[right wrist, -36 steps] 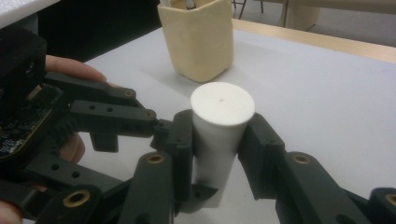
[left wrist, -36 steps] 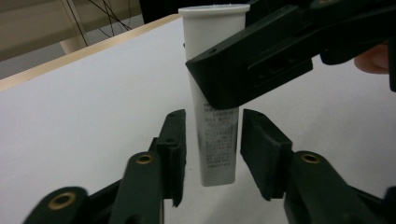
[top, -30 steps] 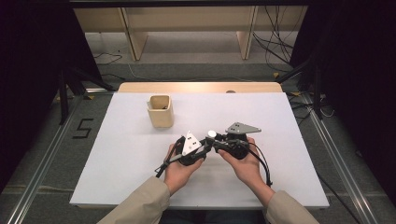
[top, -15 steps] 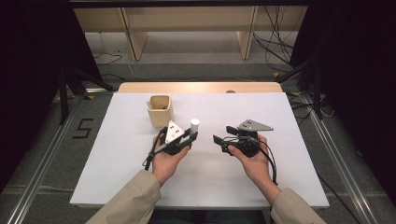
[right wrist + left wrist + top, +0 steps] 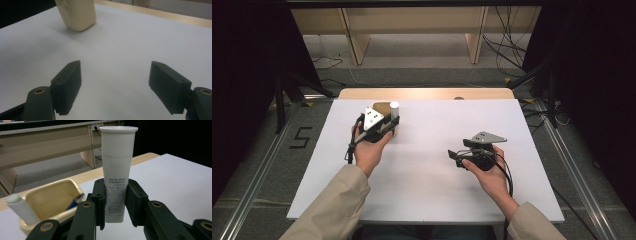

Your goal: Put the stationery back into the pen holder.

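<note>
While my left gripper (image 5: 113,202) pinches the white tube (image 5: 117,165) upright over the beige holder (image 5: 53,202) near the bench's far-left corner, ready to drop it in, my right gripper (image 5: 115,87) has just spread its fingers, empty.
</note>
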### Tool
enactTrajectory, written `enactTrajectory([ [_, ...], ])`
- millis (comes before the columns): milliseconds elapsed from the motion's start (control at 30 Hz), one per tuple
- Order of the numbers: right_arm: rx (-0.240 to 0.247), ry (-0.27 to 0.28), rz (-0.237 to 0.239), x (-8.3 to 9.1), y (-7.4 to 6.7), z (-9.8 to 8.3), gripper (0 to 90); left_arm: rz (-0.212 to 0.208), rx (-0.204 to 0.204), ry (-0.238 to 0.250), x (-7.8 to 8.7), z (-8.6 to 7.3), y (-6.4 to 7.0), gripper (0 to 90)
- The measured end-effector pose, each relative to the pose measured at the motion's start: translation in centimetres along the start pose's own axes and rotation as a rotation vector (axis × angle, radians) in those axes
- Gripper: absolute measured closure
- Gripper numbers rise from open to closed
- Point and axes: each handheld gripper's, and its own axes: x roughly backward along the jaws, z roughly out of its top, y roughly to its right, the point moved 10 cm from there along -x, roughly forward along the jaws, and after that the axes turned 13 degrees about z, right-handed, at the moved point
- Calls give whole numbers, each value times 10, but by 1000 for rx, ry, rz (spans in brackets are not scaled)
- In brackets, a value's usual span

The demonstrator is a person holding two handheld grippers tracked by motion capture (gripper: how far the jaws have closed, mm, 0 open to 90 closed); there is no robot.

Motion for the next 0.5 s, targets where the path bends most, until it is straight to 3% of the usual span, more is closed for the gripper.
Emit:
enactTrajectory([
  [233,-9,-17,-5,4,3,-6,258,46,6,21,-11,15,-20,705],
  [500,-16,-22,-5,4,4,-10,258,96,-1,29,-25,16,-36,704],
])
